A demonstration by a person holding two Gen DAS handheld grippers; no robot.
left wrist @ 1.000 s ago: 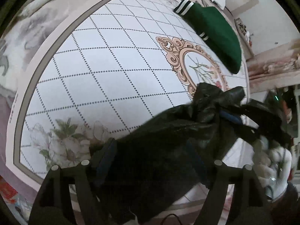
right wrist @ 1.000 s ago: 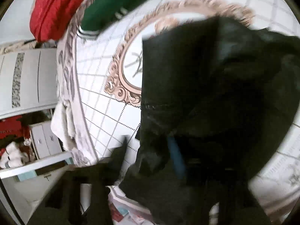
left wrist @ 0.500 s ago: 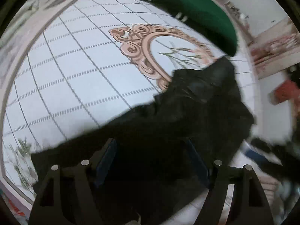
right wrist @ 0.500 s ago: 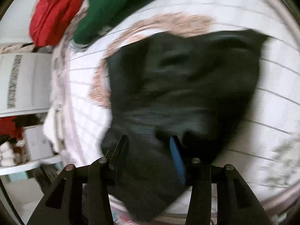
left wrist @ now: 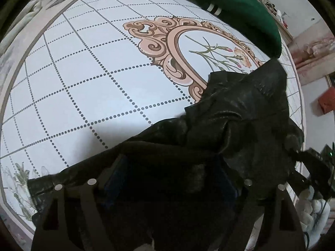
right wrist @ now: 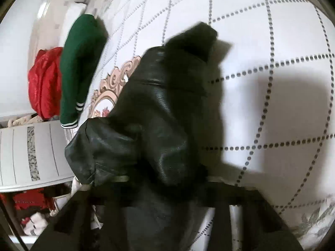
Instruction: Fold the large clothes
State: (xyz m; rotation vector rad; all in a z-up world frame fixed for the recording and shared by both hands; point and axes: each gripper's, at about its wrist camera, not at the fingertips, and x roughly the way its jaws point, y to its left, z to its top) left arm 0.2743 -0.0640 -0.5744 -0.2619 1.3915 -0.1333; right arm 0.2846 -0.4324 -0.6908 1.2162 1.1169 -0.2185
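Black leather jacket bunched on bed — left hand-held gripper jaws opening, jacket between; right hand-held gripper closing on jacket folds.

Right gripper jaws blurred, buried under black jacket

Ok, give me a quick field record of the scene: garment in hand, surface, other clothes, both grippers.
garment: black leather jacket, crumpled, on the bed
surface: white bedspread with dotted grid and an ornate floral medallion
other clothes: green sweater beyond the jacket; red garment past it
left gripper: wide, jacket between its fingers
right gripper: jaws closing, jacket between them
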